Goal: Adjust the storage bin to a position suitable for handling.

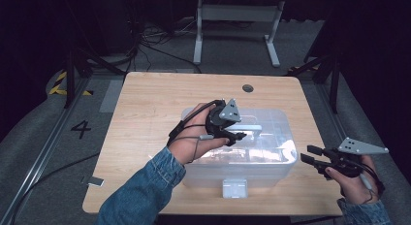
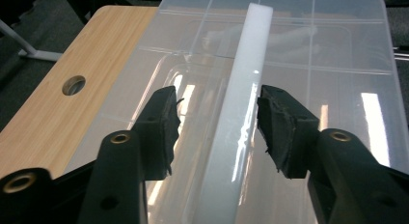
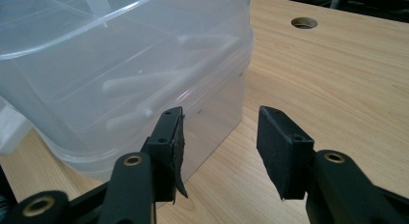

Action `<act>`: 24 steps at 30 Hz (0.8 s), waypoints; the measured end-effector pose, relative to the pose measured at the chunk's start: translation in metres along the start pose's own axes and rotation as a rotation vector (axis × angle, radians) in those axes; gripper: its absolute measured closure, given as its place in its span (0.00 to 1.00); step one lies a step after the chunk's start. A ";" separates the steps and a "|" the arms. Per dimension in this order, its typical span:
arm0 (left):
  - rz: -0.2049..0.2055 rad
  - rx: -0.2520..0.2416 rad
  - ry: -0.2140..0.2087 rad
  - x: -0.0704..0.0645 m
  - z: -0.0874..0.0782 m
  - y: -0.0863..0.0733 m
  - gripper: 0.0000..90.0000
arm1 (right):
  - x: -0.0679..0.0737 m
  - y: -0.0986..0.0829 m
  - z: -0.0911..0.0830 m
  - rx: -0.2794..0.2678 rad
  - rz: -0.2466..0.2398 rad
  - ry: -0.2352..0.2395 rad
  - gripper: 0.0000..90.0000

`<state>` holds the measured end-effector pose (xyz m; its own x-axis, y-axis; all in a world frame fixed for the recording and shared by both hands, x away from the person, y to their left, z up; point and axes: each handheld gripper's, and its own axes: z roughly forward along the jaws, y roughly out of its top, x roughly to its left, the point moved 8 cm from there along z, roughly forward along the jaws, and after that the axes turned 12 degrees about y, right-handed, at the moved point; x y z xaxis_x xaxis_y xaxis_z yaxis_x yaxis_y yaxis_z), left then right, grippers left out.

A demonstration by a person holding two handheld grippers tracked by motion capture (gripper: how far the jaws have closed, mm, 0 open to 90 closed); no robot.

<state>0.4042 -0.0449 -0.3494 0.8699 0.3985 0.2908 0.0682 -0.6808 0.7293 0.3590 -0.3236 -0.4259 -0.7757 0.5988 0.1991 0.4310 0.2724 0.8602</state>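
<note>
The clear box (image 1: 261,147) is sitting mid-surface (image 1: 145,99). The left hand-held gripper (image 2: 219,130) is hovering spread, its jaws straddling the white handle (image 2: 246,89) on the lid. The right hand-held gripper (image 3: 219,147) is waiting spread beside the box's end, touching nothing.

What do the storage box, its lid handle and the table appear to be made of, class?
Storage box: clear glossy plastic; contents show through and lights reflect.
Lid handle: opaque white plastic, likely smooth, with glare streaks.
Table: pale wood or wood-look laminate; grain lines, matte.
</note>
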 end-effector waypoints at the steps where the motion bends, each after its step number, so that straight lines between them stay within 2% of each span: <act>1: -0.001 0.002 0.001 0.000 0.001 0.000 0.57 | 0.000 0.000 0.000 0.001 0.000 0.000 0.60; 6: 0.033 0.029 0.004 -0.001 0.003 -0.001 0.72 | 0.000 -0.001 0.001 0.005 -0.001 0.003 0.60; 8: 0.038 0.034 -0.011 -0.003 0.003 0.000 0.79 | 0.000 -0.001 0.002 0.005 0.000 0.004 0.60; 10: 0.082 0.036 -0.013 -0.003 0.002 0.000 0.82 | 0.001 -0.001 0.002 0.004 -0.001 0.005 0.60; 11: 0.082 0.036 -0.013 -0.003 0.002 0.000 0.84 | 0.001 -0.001 0.002 0.004 -0.001 0.005 0.60; 16: 0.098 0.055 -0.023 -0.002 0.002 0.002 0.84 | 0.001 -0.001 0.001 0.002 0.001 0.007 0.60; 24: 0.132 0.057 0.015 0.006 0.000 0.008 0.84 | 0.001 -0.001 0.002 0.003 0.003 0.012 0.60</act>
<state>0.4099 -0.0481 -0.3415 0.8659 0.3118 0.3912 -0.0182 -0.7619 0.6475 0.3588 -0.3217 -0.4276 -0.7797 0.5907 0.2076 0.4353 0.2730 0.8579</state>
